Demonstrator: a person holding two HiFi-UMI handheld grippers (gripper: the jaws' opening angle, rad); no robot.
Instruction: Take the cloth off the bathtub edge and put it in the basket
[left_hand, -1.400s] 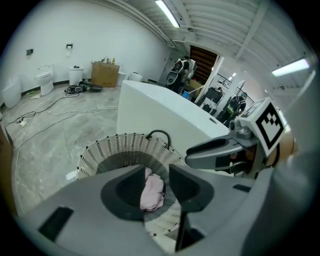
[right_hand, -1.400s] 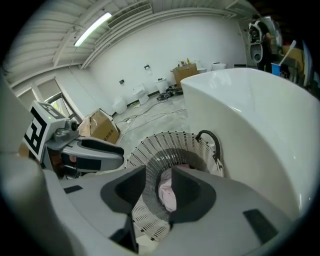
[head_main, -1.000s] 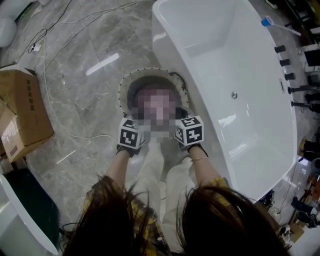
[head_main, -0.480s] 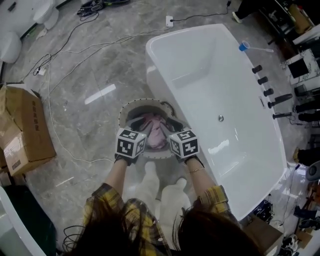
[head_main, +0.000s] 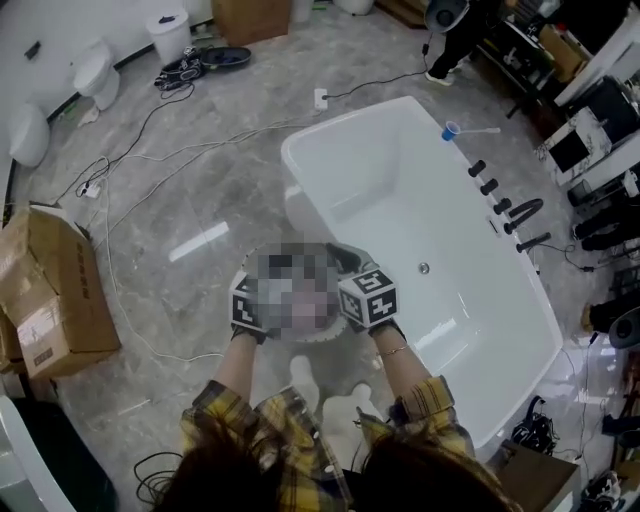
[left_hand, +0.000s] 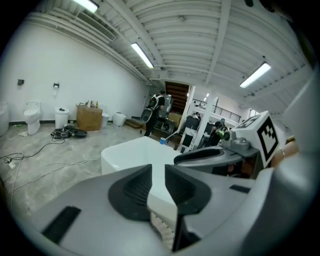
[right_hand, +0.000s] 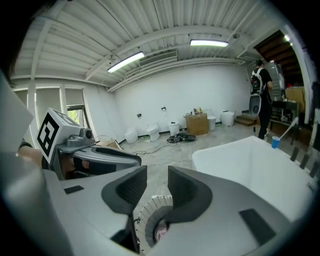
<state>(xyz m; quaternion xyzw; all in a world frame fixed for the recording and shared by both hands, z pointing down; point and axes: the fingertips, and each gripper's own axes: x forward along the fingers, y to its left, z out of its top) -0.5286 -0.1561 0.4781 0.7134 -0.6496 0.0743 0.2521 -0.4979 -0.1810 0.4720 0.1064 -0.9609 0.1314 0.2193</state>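
Cloth (right_hand: 160, 231): we see only a pink scrap of it, down inside the basket (right_hand: 149, 210), caught in the right gripper view just under the jaws. The basket stands on the floor (head_main: 170, 210) against the bathtub's (head_main: 400, 200) outer wall, on the side across from the taps (head_main: 505, 210). No cloth lies on any stretch of bathtub rim that shows, so we judge the job done, with only drawing clear left. Left gripper (left_hand: 158, 184): jaws at a narrow slit, just been closing, nothing between them. Right gripper (right_hand: 157, 186): jaws a little wider, also eased inward, likewise empty. Each hangs above one side of the basket's mouth. Hard to read: in the head view a blurred patch covers the basket's mouth, so we cannot tell whether the whole cloth sits inside or some trails over the rim. The left gripper view gives only a ribbed sliver of basket beneath its jaws. The person's hair cuts off the head view's bottom edge.
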